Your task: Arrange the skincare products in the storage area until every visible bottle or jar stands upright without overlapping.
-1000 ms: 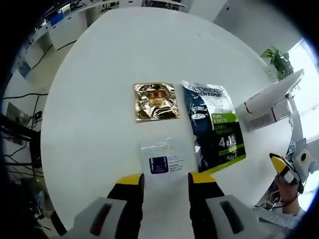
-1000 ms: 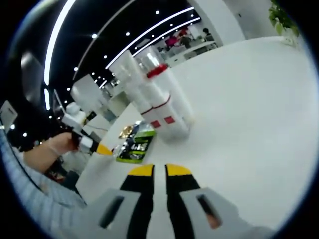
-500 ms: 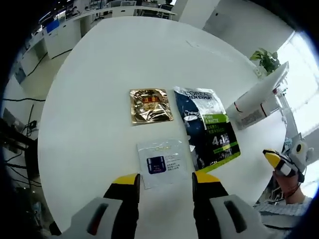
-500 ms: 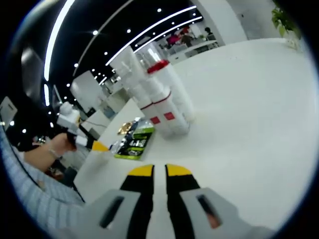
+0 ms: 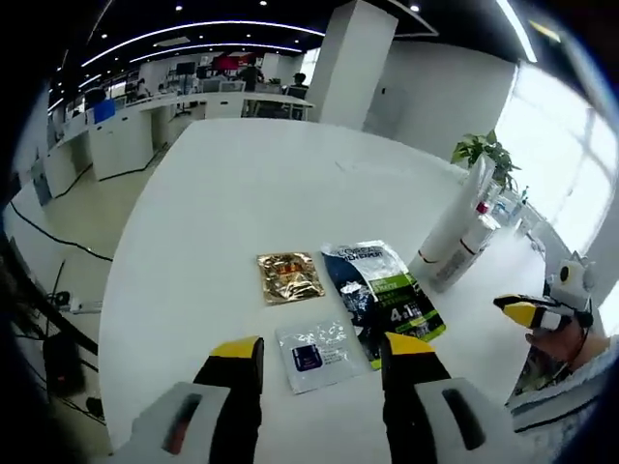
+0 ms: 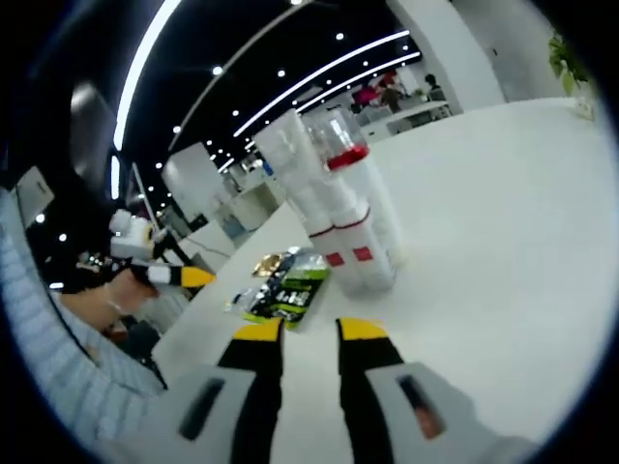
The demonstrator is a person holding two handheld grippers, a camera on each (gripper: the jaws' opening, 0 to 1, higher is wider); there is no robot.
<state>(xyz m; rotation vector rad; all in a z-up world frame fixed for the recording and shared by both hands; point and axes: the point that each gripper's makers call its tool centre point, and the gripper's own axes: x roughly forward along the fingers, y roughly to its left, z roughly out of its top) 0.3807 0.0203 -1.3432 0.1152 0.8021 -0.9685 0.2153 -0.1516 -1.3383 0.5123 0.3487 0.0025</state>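
Observation:
On the white round table (image 5: 242,193) lie three flat packs: a gold sachet (image 5: 290,276), a dark L'Oreal pouch with a green band (image 5: 382,300) and a small white sachet (image 5: 317,353). A tall white tube (image 5: 453,222) and a white bottle with a red band (image 5: 466,259) stand close together beside the pouch. My left gripper (image 5: 322,348) is open, its jaws either side of the white sachet's near end. My right gripper (image 6: 309,332) hovers over bare table with a narrow gap between its jaws, short of the tube (image 6: 295,179) and the red-capped bottle (image 6: 356,208).
A hand holds the right gripper (image 5: 527,312) past the table's right edge. The left gripper (image 6: 172,276) and a striped sleeve (image 6: 58,367) show at the left. A potted plant (image 5: 481,152) stands at the far side. Office desks lie beyond the table.
The left gripper view has tilted up, so the packs look smaller and the room shows. The right gripper's jaws have parted a little, and the bottles sit slightly nearer in its view.

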